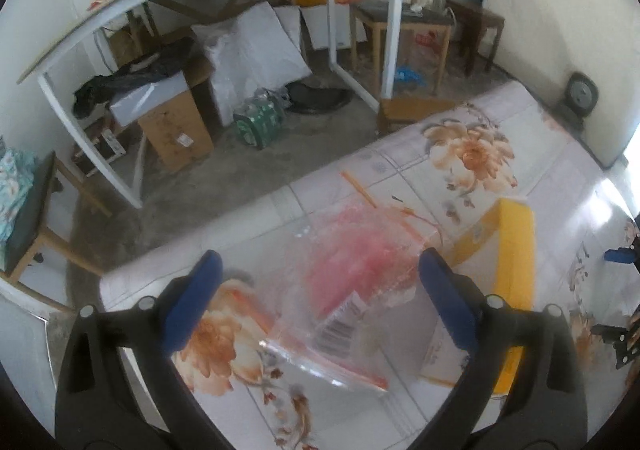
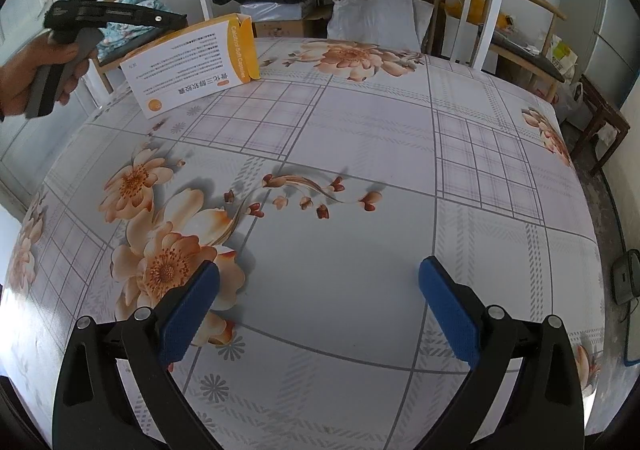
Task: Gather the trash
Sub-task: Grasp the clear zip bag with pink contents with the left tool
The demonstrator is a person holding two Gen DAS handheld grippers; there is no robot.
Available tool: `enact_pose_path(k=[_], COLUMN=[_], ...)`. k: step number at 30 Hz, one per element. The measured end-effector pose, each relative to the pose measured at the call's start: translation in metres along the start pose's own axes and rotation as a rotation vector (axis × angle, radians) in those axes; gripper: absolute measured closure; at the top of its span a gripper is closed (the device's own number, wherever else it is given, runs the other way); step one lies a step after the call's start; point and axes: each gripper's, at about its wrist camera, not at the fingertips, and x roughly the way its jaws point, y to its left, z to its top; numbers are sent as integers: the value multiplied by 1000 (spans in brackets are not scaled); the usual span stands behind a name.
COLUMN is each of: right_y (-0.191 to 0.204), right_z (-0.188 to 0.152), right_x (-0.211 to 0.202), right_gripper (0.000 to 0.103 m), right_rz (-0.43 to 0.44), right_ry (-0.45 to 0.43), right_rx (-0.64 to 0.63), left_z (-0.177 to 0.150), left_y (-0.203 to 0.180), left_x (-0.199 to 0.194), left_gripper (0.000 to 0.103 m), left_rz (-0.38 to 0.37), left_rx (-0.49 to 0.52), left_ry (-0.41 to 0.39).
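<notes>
In the left wrist view a clear plastic bag (image 1: 344, 290) with pink contents and a barcode label lies on the floral tablecloth (image 1: 472, 153). My left gripper (image 1: 320, 282) is open, its blue pads on either side of the bag and just above it. A yellow and white medicine box (image 1: 504, 262) lies beside the bag to the right. In the right wrist view the same box (image 2: 200, 61) lies at the far left of the table. My right gripper (image 2: 320, 290) is open and empty over bare cloth. The left gripper's handle (image 2: 80, 29) shows at upper left, held in a hand.
Past the table's far edge stands a white-framed desk (image 1: 332, 9) with cardboard boxes (image 1: 176, 129), white bags (image 1: 252, 53) and a green pack (image 1: 256, 121) under it. Wooden stools (image 1: 404, 33) stand at the back right. A chair (image 1: 28, 217) is at the left.
</notes>
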Motion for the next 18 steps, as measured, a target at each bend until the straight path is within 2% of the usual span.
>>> enact_pose_path(k=[2,8,11,15,16,18], right_y=[0,0,0,0,-1,-3], right_z=[0,0,0,0,0,0], right_x=[0,0,0,0,0,0], right_gripper=[6,6,6,6,6,6], right_rz=[0,-1,0,6,8,8], right_ry=[0,0,0,-1,0,3], right_rx=[0,0,0,2,2,5], left_z=[4,1,0,-8,-9,-11], left_y=[-1,2,0,-16,-20,-33], left_x=[9,41,45,49,49,46], left_gripper=[8,7,7,8,9,14], left_rz=[-8,-104,-141,-268,-277,-307], left_rx=[21,3,-22,-23,-18,-9], left_ry=[26,115,114,148,152,145])
